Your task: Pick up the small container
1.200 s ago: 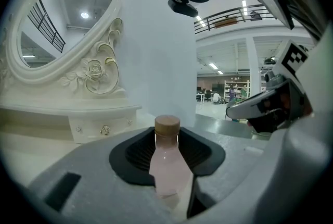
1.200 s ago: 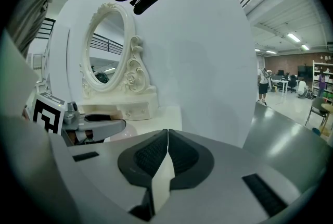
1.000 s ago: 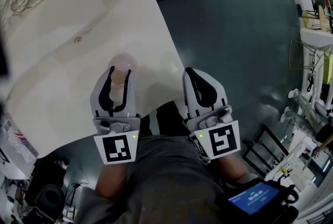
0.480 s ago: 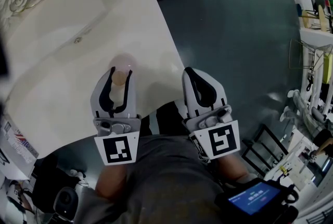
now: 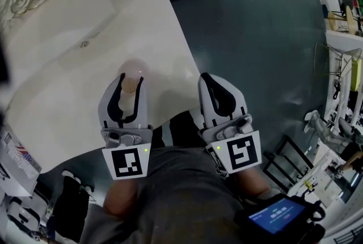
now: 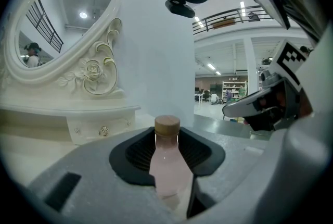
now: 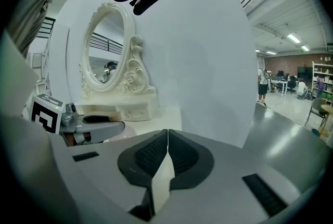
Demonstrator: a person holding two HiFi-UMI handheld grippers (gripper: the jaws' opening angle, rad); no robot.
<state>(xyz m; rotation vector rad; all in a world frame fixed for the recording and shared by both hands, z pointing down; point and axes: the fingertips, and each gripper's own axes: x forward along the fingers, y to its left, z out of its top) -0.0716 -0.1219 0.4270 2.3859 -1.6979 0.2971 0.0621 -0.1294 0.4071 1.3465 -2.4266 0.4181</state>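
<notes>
A small pale pink bottle (image 6: 167, 165) with a round wooden cap (image 6: 167, 124) stands upright between the jaws of my left gripper (image 6: 169, 152), which is shut on its body. In the head view the same bottle (image 5: 130, 85) shows between the left gripper's (image 5: 130, 79) tips over the white vanity top (image 5: 68, 95). My right gripper (image 5: 216, 83) hovers beside it near the top's front corner, shut with nothing in it. In the right gripper view its black pads (image 7: 151, 155) meet along a thin line at the right gripper (image 7: 167, 151).
An ornate white oval mirror (image 6: 62, 20) with a small drawer (image 6: 101, 129) under it stands at the back of the vanity. A white wall panel (image 7: 208, 61) rises behind. Dark grey floor (image 5: 266, 38) lies to the right, with racks and equipment (image 5: 340, 67) at the far right.
</notes>
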